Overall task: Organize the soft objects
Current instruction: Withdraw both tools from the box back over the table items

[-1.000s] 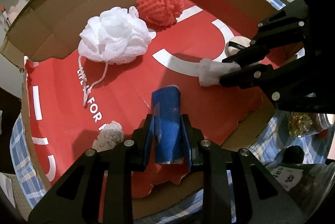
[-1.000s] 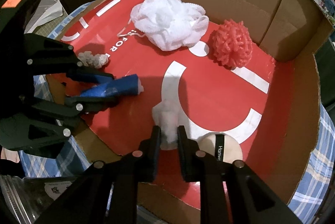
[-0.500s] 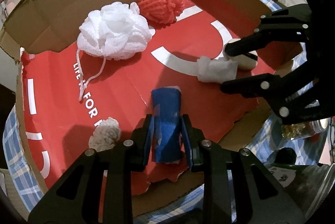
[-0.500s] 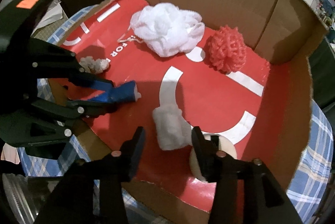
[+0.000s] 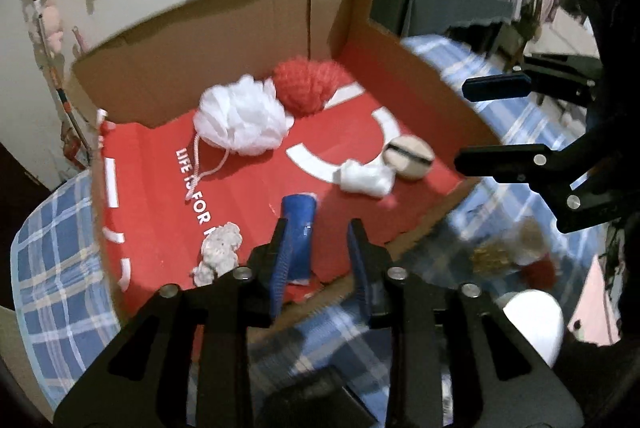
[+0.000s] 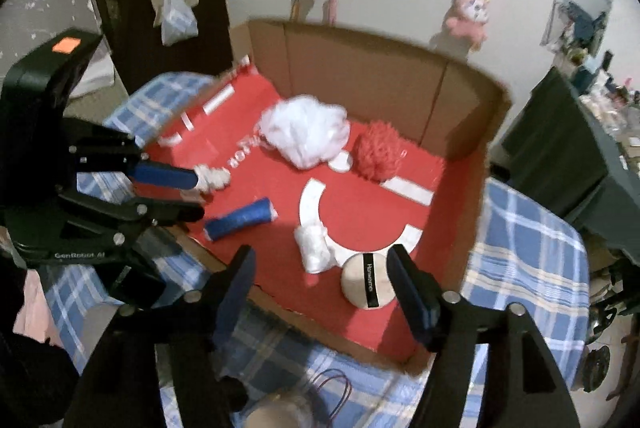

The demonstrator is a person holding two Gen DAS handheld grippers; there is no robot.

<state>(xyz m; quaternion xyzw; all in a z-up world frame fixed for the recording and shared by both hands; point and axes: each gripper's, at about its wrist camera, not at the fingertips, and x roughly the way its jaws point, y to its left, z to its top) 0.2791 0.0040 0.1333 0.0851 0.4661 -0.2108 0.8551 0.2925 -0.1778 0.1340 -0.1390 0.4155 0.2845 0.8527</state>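
While motion blurs the cardboard box (image 6: 460, 100), a finger (image 5: 280, 260) half-hides the blue roll (image 5: 298, 224)

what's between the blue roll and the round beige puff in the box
The small white roll lies between the blue roll and the beige puff, clearest in the right wrist view.

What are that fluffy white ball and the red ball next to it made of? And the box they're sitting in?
The white ball looks like gathered nylon mesh, a bath pouf, judging by its ruffled folds and cord loop. The red ball seems a stiffer plastic netting with a bumpy, spiky surface. The box is plain brown corrugated cardboard with creased flaps, its floor printed matte red with white lettering.
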